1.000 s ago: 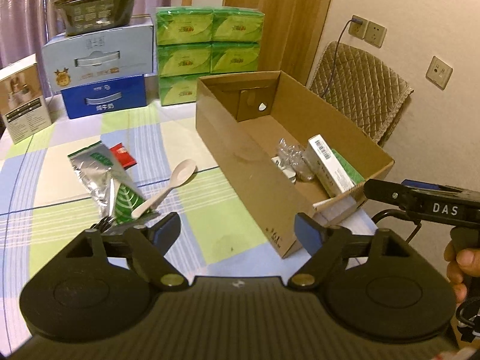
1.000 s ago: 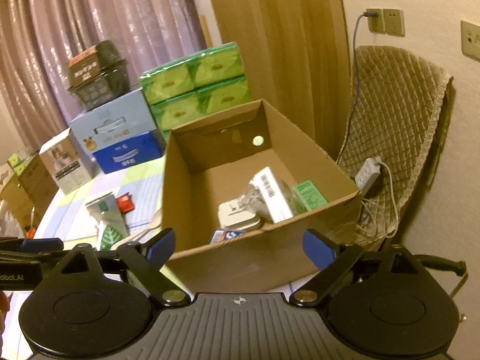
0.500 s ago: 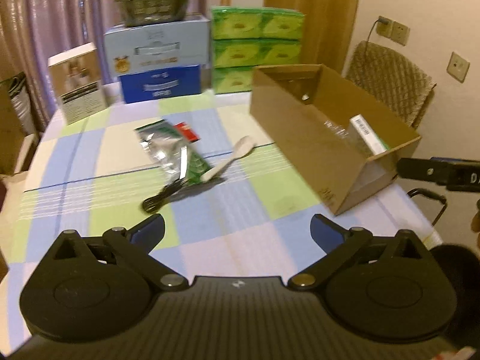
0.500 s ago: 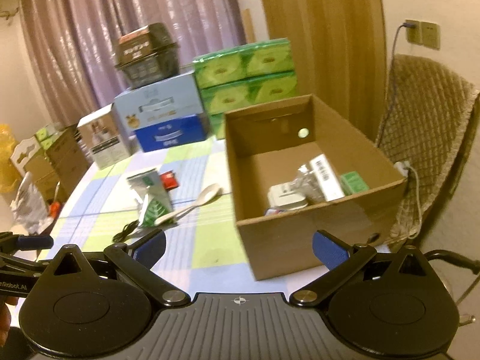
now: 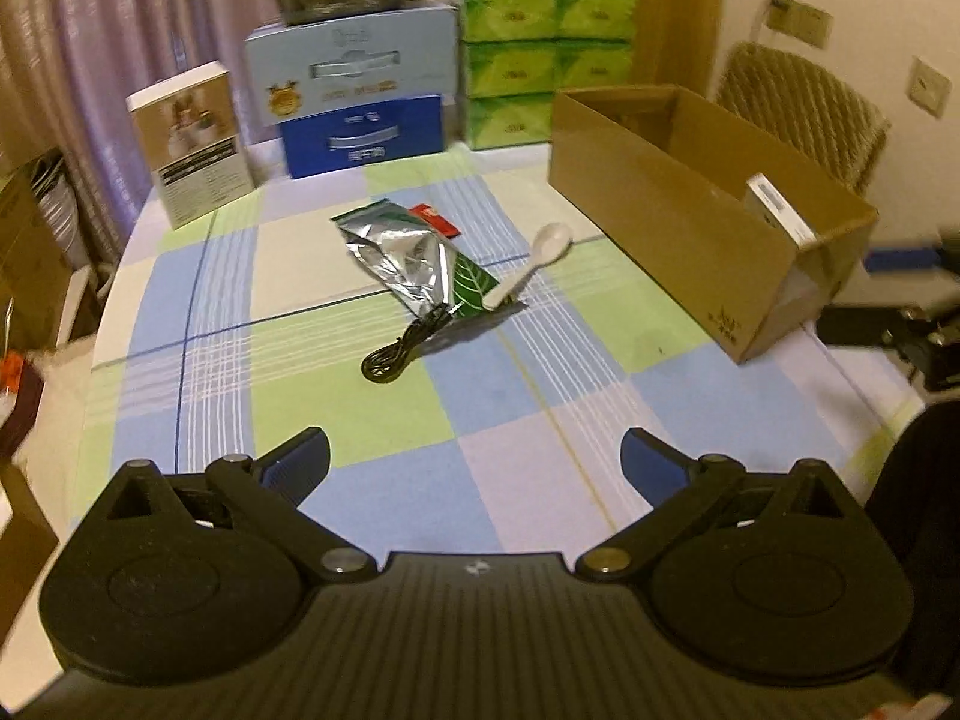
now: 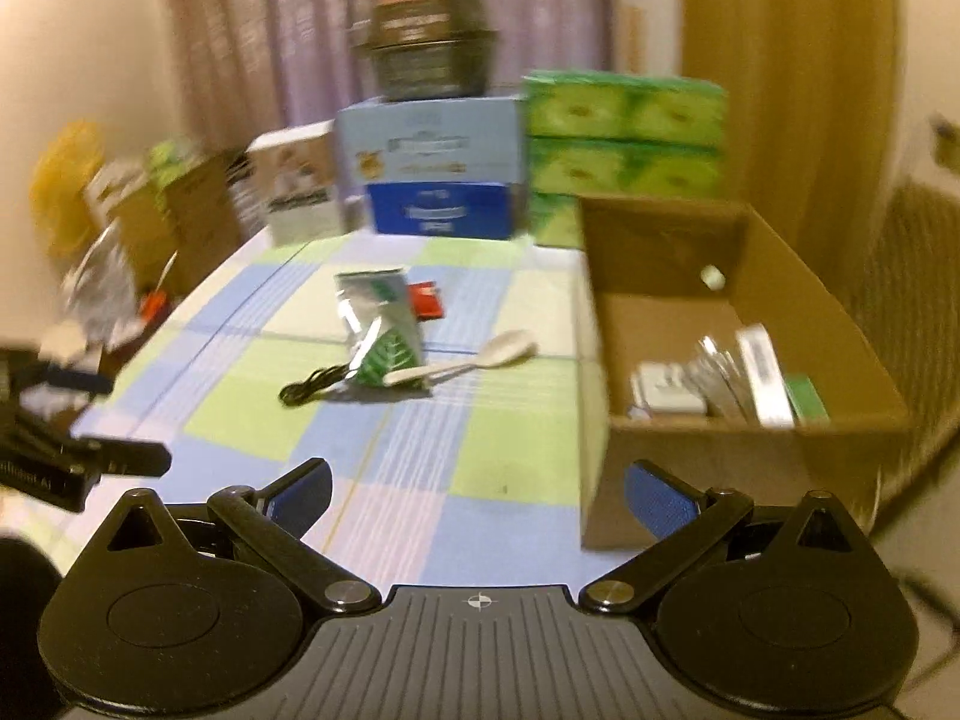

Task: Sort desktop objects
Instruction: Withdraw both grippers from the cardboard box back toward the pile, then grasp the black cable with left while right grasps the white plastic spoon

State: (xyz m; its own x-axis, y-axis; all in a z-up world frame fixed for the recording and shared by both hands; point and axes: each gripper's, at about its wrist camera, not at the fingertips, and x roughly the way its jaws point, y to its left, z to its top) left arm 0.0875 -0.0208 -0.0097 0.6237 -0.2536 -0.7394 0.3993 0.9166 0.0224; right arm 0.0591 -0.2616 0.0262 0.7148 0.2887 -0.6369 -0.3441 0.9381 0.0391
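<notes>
Hovering my left claw [image 5: 474, 459] and right claw [image 6: 477, 489] over the checked bench [image 5: 510, 420], both spread wide and empty, spoon [image 5: 531, 264], foil packet [image 5: 414, 264], black cable [image 5: 402, 345] mid-bench, cardboard box [image 6: 750, 450] on the right.

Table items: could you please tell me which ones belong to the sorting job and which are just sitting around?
Part of the job:
- cardboard box, already holding some items
- foil packet
- white spoon
- black cable
- red sachet

Just lying about:
- green tissue packs
- blue cartons
- white carton
- dark basket
- chair
</notes>
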